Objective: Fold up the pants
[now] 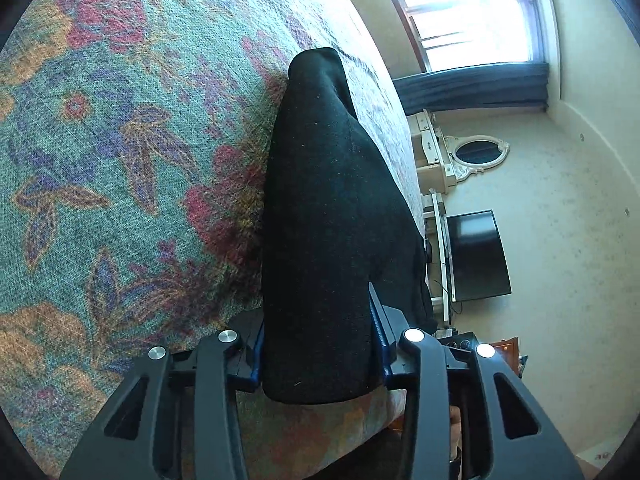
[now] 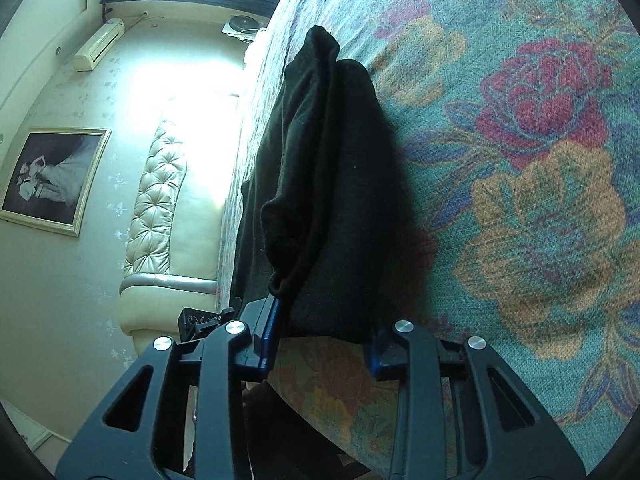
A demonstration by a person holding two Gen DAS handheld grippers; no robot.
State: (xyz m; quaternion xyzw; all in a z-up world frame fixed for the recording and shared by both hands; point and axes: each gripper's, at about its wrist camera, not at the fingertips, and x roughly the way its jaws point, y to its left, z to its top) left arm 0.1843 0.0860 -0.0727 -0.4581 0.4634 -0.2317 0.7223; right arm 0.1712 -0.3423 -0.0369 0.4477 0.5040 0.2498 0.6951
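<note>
The black pants [image 1: 332, 200] lie as a long narrow bundle on the floral bedspread [image 1: 120, 140], running away from the camera near the bed's edge. My left gripper [image 1: 316, 340] is shut on their near end, and the cloth fills the gap between its blue pads [image 1: 378, 320]. In the right wrist view the pants [image 2: 332, 180] show folds and a rolled hem at their left side. My right gripper [image 2: 324, 328] is shut on that near end, with the dark cloth draped over both blue pads [image 2: 270, 330]. The fingertips are hidden under the fabric.
The teal bedspread [image 2: 520, 200] with red and orange flowers spreads wide beside the pants. Past the bed's edge stand a dark TV [image 1: 476, 256], a white dresser with an oval mirror [image 1: 476, 152] and a window [image 1: 472, 8]. A tufted headboard [image 2: 160, 200] and a framed picture [image 2: 52, 176] are on the other side.
</note>
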